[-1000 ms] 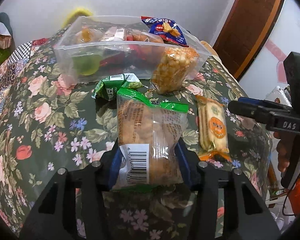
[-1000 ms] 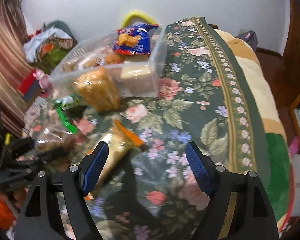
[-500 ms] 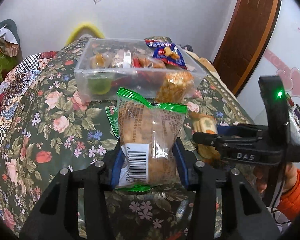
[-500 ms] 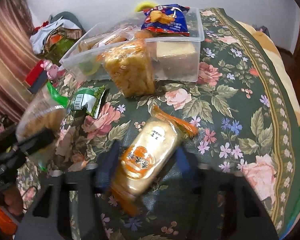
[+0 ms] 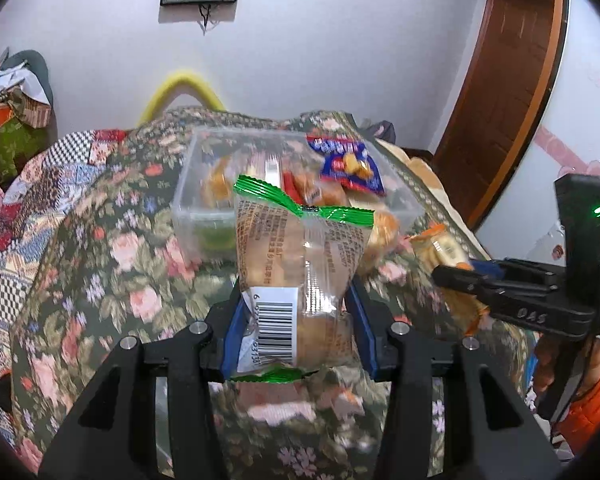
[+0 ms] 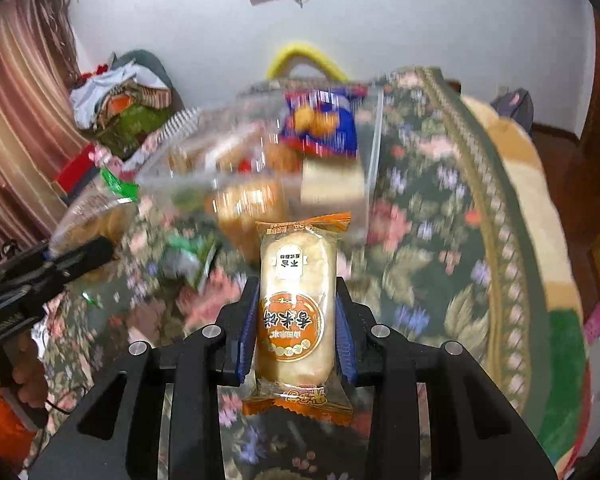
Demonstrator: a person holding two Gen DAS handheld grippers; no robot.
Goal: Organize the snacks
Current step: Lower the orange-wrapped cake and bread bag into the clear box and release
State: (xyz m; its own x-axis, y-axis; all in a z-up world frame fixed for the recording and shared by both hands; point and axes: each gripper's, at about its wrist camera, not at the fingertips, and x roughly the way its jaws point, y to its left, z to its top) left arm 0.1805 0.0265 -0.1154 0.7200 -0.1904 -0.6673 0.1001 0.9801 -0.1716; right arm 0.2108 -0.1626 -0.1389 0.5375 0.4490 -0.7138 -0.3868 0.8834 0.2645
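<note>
Left gripper [image 5: 298, 320]: blue pads clamped on the lower part of a clear green-sealed snack bag [image 5: 300, 276], barcode label facing the camera, the bag held upright and clear of the floral cloth [image 5: 112, 264]. Right gripper [image 6: 296, 320]: pads clamped on both sides of an orange-trimmed rice cracker pack [image 6: 296, 308], which stands upright between them, its printing upside down to the camera. Beyond both, a clear plastic bin [image 5: 188, 208] rests on the floral cloth and holds several snacks, with a blue snack packet [image 5: 350, 166] propped at its far right corner. A golden puffed-snack bag [image 6: 248, 208] leans against the bin's near wall, and a small green packet [image 6: 192, 260] lies on the cloth just left of it; both are blurred in the right wrist view. In the left wrist view the right gripper shows at the right edge with its pack. A yellow hoop [image 5: 184, 88] stands against the wall behind the bin.
</note>
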